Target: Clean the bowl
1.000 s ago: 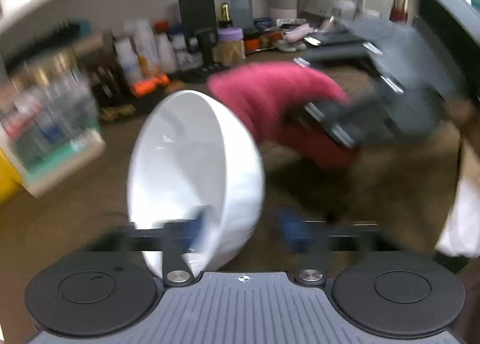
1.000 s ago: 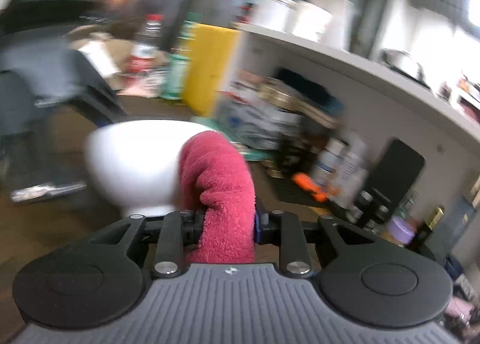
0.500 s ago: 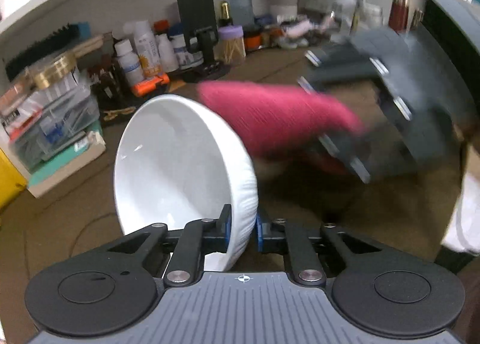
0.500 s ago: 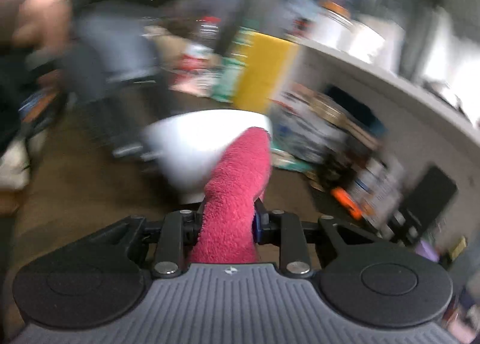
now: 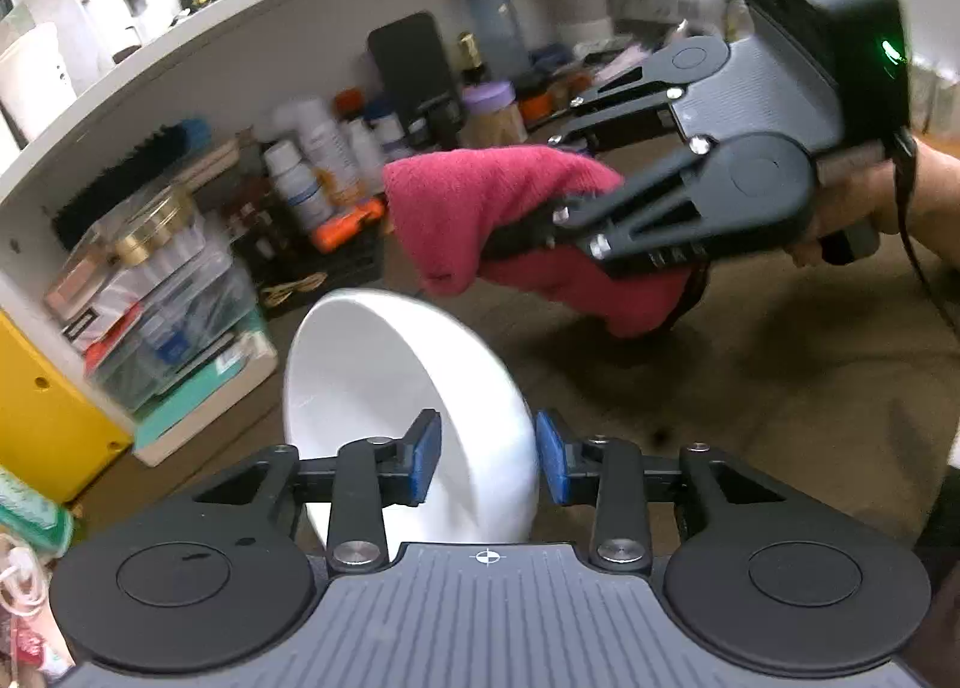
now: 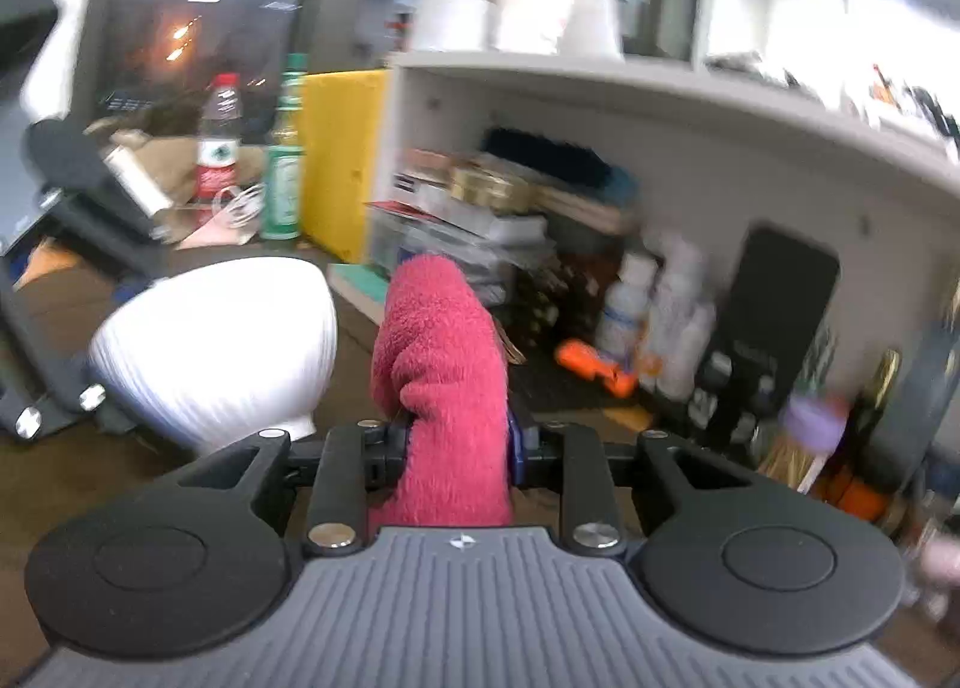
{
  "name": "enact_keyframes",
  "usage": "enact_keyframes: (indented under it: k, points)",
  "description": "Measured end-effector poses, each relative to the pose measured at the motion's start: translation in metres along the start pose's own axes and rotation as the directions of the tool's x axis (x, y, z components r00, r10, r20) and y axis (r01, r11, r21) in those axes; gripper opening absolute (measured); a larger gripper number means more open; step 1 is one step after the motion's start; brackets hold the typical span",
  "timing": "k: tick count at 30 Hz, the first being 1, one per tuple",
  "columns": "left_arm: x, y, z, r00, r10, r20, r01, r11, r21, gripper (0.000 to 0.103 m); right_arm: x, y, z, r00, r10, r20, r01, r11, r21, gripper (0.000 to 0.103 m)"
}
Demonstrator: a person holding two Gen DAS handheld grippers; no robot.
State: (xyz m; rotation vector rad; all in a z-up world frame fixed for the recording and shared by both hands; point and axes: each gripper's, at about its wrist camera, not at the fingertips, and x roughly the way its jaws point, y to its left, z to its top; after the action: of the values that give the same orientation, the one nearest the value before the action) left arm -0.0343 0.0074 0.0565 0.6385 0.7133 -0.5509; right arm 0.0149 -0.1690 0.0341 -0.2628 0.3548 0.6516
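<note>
While the left claw (image 5: 487, 460) looks down at the brown desk (image 5: 750, 418), its blue pads (image 5: 426, 457) stand on either side of the white bowl's (image 5: 384, 382) rim: one pad inside the cavity, the other against the outer wall. Its jaws have just been opening, with the bowl's wall between them; a sliver of gap shows at the inner pad, so the pads no longer press on it. The bowl is tilted on its side, its mouth turned to the left of this claw.

Ahead of the left claw and higher, the right claw (image 5: 528, 226) comes in from the right, closed tight on a red cloth (image 5: 480, 208) that bulges out past its fingertips, above and just beyond the bowl without touching it. A hand (image 5: 870, 208) grips its handle at the far right, something only the left view shows.

The right wrist view shows the cloth (image 6: 444, 376) pinched between the right claw's (image 6: 456, 448) pads and standing up in front of it, and the bowl's ribbed outer wall and foot (image 6: 228, 352) to the left of that claw, near the cloth but apart. It alone shows bottles (image 6: 219, 142) and a yellow panel (image 6: 342, 154) far ahead on the left. Both views show a cluttered white shelf (image 5: 198, 88) beyond the claws.
</note>
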Motion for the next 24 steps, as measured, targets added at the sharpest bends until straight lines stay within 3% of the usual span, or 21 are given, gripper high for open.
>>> enact_keyframes:
  k: [1, 2, 4, 5, 6, 9, 13, 18, 22, 24]
  points:
    - [0.003, -0.001, -0.004, 1.0, 0.004, -0.006, -0.004, 1.0, 0.006, 0.055, 0.001, -0.002, -0.003, 1.0, -0.004, -0.005, 0.004, 1.0, 0.001, 0.027]
    - [0.008, -0.002, -0.008, 1.0, 0.01, -0.01, -0.01, 1.0, 0.01, 0.065, 0.001, -0.003, -0.006, 1.0, -0.007, -0.008, 0.007, 1.0, -0.003, 0.027]
    - [0.018, 0.0, -0.02, 0.999, 0.03, -0.011, -0.031, 0.999, -0.02, 0.065, 0.0, -0.005, -0.008, 1.0, -0.006, -0.006, 0.006, 1.0, -0.006, 0.027]
    - [0.021, 0.003, -0.023, 0.999, 0.035, -0.017, -0.036, 0.999, -0.039, 0.057, -0.001, -0.006, -0.009, 1.0, -0.004, -0.004, 0.004, 1.0, -0.006, 0.027]
    - [0.022, 0.006, -0.024, 0.999, 0.026, -0.019, -0.027, 0.998, -0.063, 0.032, -0.001, -0.006, -0.01, 1.0, 0.0, -0.001, 0.0, 1.0, -0.003, 0.027]
    - [0.016, 0.007, -0.024, 0.999, -0.04, -0.032, 0.037, 0.995, -0.091, 0.018, -0.005, 0.002, -0.01, 1.0, 0.022, 0.018, -0.021, 0.999, -0.036, 0.027]
    - [-0.003, 0.004, -0.019, 0.991, -0.137, -0.009, 0.136, 0.986, -0.1, 0.014, -0.015, 0.036, -0.009, 0.996, 0.083, 0.036, -0.073, 0.976, -0.207, 0.027]
    - [-0.011, -0.004, -0.022, 0.988, -0.156, -0.013, 0.155, 0.984, -0.083, 0.014, -0.052, 0.093, -0.036, 0.978, 0.21, 0.014, -0.176, 0.854, -0.49, 0.028]
    - [-0.011, 0.001, -0.025, 0.986, -0.164, -0.006, 0.162, 0.981, -0.104, 0.014, -0.084, 0.101, -0.041, 0.952, 0.304, -0.013, -0.266, 0.808, -0.525, 0.025]
    - [-0.011, 0.002, -0.024, 0.986, -0.165, -0.008, 0.163, 0.981, -0.105, 0.014, -0.084, 0.099, -0.035, 0.958, 0.287, -0.004, -0.249, 0.823, -0.511, 0.025]
